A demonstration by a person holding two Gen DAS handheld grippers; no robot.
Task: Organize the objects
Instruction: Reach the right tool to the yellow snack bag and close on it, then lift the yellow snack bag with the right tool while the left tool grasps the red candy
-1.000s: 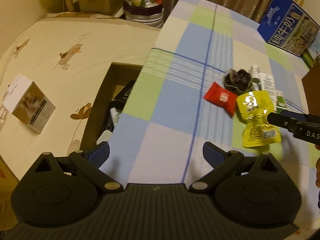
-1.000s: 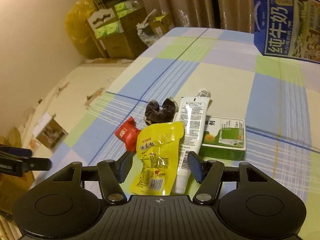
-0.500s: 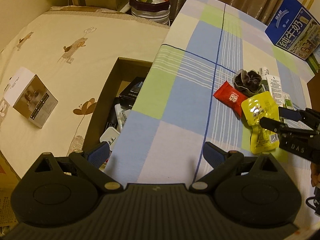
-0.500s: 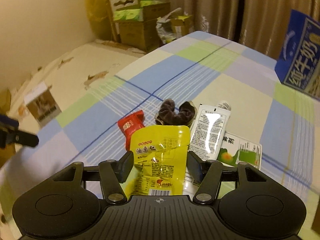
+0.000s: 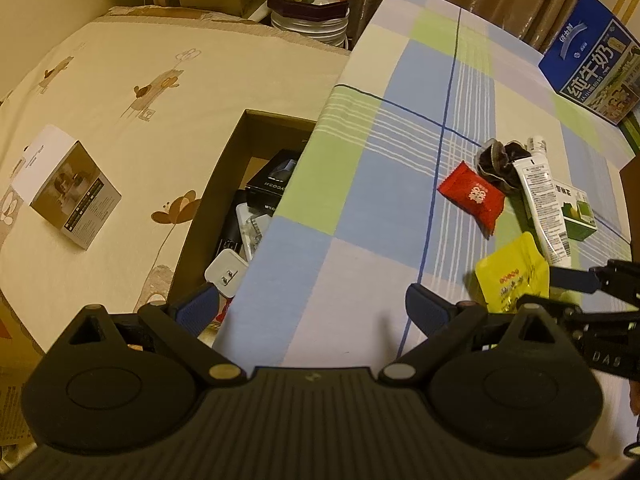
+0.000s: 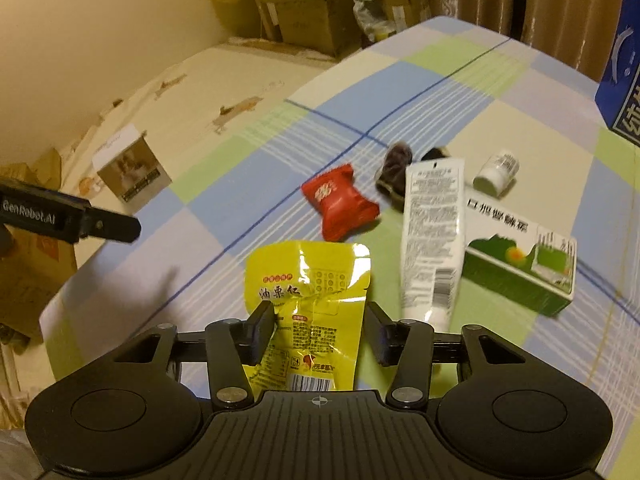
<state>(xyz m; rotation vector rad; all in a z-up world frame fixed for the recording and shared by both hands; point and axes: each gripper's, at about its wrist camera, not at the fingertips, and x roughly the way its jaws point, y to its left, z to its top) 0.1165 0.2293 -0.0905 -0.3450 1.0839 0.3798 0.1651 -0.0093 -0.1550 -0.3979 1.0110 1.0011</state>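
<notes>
the right gripper [image 6: 318,330] is seen with its jaws spread a little wider than the yellow snack pouch [image 6: 310,304], which lies between them; whether the pads are already pressing its edges cannot be told. compared with a second ago, the pouch has been drawn away from the white tube [image 6: 434,236] and the red candy packet [image 6: 338,204], so that it now sits apart from the pile, nearer the table's front edge. this is judged to mean the pouch has been picked as the next item to be put away. the left gripper [image 5: 312,312] is held wide open and empty over the checked tablecloth [image 5: 360,208], just beside the open cardboard box [image 5: 208,196] at the table's side, where several items are already lying. the dark scrunchie [image 6: 394,170], the green carton [image 6: 520,268] and a small white bottle [image 6: 496,172] are left on the cloth, so most of the sorting is judged still to be done.
</notes>
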